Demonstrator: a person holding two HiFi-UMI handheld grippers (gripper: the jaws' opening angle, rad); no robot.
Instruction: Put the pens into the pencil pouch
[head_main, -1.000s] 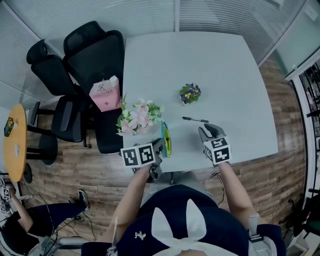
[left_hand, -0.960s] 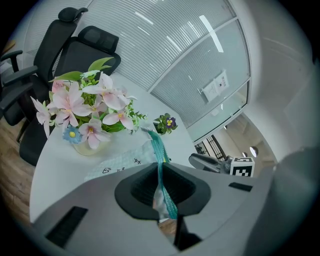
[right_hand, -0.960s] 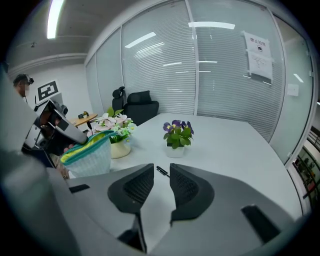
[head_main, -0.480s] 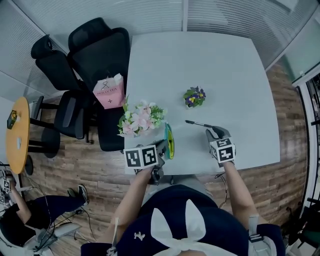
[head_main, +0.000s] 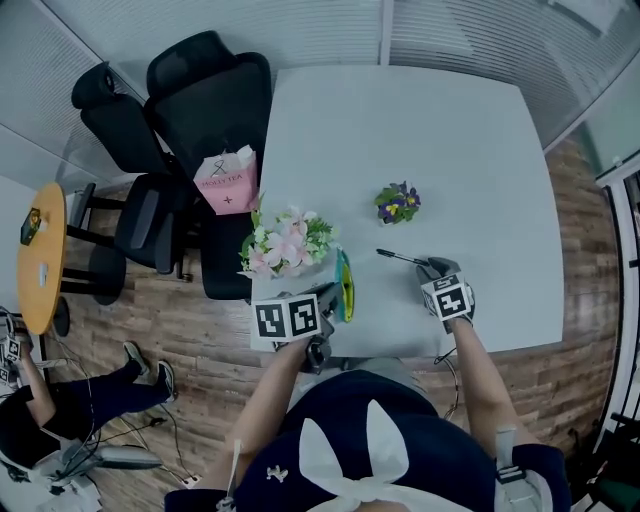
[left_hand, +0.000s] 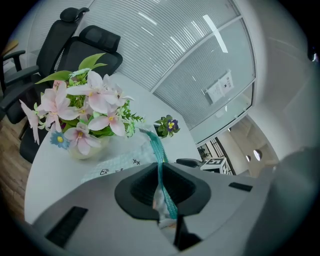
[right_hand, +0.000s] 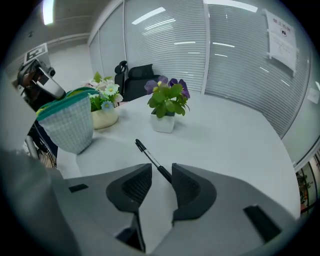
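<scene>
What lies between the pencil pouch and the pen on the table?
Nothing: only bare tabletop separates the pouch from the pen, clearest in the head view.

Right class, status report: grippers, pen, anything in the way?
Left gripper shut on pouch. Right gripper opening astride pen, no grip. Pen flat on table. Nothing between pen and pouch.

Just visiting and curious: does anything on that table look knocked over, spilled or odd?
Nothing spilled or damaged. The pink bouquet and purple plant stand upright. A black pen lies loose on the table, its near end between the right gripper's opening jaws. The left gripper holds the pencil pouch by its edge.
</scene>
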